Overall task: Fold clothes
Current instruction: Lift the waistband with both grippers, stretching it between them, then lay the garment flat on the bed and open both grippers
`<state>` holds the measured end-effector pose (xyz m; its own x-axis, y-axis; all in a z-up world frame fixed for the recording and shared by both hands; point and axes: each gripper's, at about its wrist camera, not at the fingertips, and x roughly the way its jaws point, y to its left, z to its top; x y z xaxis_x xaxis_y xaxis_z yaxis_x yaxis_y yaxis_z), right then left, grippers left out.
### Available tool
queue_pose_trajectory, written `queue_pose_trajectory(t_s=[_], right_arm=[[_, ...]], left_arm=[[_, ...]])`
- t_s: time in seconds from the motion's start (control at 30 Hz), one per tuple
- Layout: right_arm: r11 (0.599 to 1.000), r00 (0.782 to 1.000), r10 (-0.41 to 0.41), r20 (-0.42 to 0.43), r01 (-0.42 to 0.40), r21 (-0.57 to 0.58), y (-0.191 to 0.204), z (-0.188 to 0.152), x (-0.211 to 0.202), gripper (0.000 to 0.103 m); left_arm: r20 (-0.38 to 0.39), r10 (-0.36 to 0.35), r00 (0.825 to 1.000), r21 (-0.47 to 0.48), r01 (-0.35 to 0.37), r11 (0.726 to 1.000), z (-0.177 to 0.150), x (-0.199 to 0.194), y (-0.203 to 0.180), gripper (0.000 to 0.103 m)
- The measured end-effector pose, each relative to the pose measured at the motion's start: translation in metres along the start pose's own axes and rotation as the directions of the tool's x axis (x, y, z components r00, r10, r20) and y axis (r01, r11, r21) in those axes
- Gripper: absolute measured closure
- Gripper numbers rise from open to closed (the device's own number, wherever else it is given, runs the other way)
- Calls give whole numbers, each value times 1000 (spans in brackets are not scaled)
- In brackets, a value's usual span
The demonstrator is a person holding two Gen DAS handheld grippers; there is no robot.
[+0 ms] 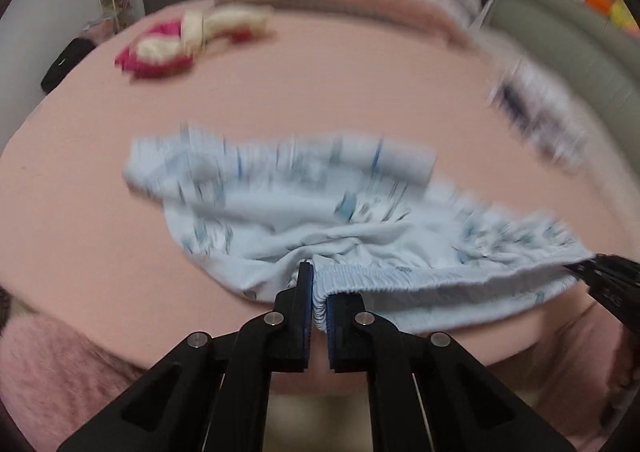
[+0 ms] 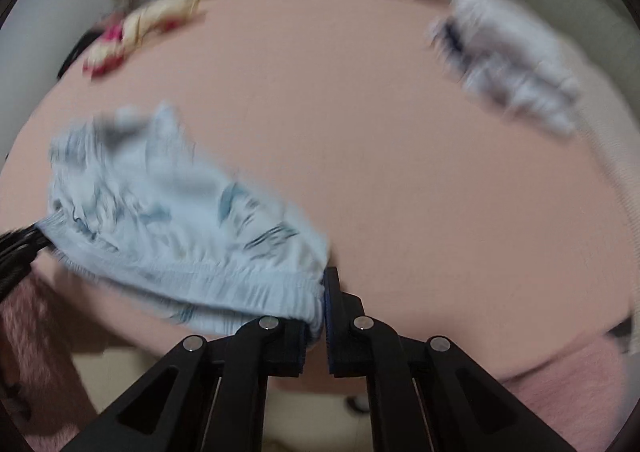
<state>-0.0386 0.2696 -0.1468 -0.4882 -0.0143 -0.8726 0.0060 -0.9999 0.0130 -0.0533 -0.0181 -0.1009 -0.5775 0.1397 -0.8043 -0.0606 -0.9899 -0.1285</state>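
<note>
**Both claws on the waistband, garment stretched over the bed**

Seen from the left wrist, the left claw (image 1: 316,304) is clamped on the gathered elastic waistband of the pale blue shorts (image 1: 304,204), the bunched fabric squeezed between its pads. Most of the garment lies on the pink bed sheet (image 1: 320,92), rumpled and blurred. At the right edge the right claw holds the far end of the same waistband. A red and cream garment (image 1: 180,44) and a striped grey one (image 1: 536,120) lie well apart from it.

From the right wrist, the right claw (image 2: 322,312) is likewise closed on the waistband's end, the shorts trailing off to the left towards the other claw.

Judging by this, the step is spreading the shorts flat before folding. To do it well, keep both grips firm, draw the waistband taut and level — no twist — then lower it so the legs settle smoothly on the sheet.
</note>
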Motion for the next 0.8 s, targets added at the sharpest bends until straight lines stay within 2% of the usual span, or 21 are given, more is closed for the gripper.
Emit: queue_pose_trajectory(t_s=[0.07, 0.13, 0.2, 0.33, 0.37, 0.4, 0.47, 0.53, 0.57, 0.6, 0.67, 0.7, 0.73, 0.8], right_arm=[[1000, 994, 13, 106, -14, 14, -6, 25, -41, 100], [1000, 974, 24, 224, -27, 9, -8, 52, -90, 100], [1000, 935, 19, 354, -11, -26, -4, 74, -149, 100], [991, 849, 131, 512, -117, -60, -11, 98, -253, 100], [985, 825, 171, 538, -155, -74, -14, 101, -276, 100], [982, 811, 186, 554, -171, -80, -17, 104, -291, 100], [985, 808, 171, 565, -153, -78, -20, 111, -300, 100], [993, 853, 117, 509, -92, -73, -18, 129, -268, 100], [995, 872, 89, 480, -62, -72, -17, 138, -252, 100], [997, 890, 65, 450, -36, -71, -16, 148, -236, 99], [998, 921, 60, 386, -40, -58, -23, 176, -209, 99], [997, 921, 65, 383, -50, -51, -27, 188, -209, 99], [998, 915, 63, 400, -48, -47, -32, 198, -216, 99], [998, 872, 56, 487, -35, -52, -35, 214, -252, 99]], left_arm=[[97, -28, 995, 32, 25, 999, 29, -38, -9, 99], [214, -62, 975, 79, 46, 996, 64, -85, -19, 99], [298, -113, 948, 98, 87, 991, 87, -130, -17, 99], [392, -214, 895, 143, 171, 975, 124, -208, -10, 99], [381, -219, 898, 149, 174, 973, 130, -209, -11, 99], [370, -224, 902, 156, 177, 972, 137, -211, -12, 99], [345, -231, 910, 169, 182, 969, 151, -212, -15, 99], [270, -200, 942, 169, 158, 973, 166, -176, -19, 99], [236, -201, 951, 159, 166, 973, 176, -155, -21, 99], [206, -200, 958, 150, 171, 974, 187, -136, -23, 99], [220, -173, 960, 150, 142, 979, 209, -125, -33, 99], [263, -174, 949, 173, 131, 976, 221, -135, -41, 99], [317, -181, 931, 198, 122, 972, 230, -151, -49, 99], [428, -186, 885, 244, 85, 966, 247, -194, -61, 99]])
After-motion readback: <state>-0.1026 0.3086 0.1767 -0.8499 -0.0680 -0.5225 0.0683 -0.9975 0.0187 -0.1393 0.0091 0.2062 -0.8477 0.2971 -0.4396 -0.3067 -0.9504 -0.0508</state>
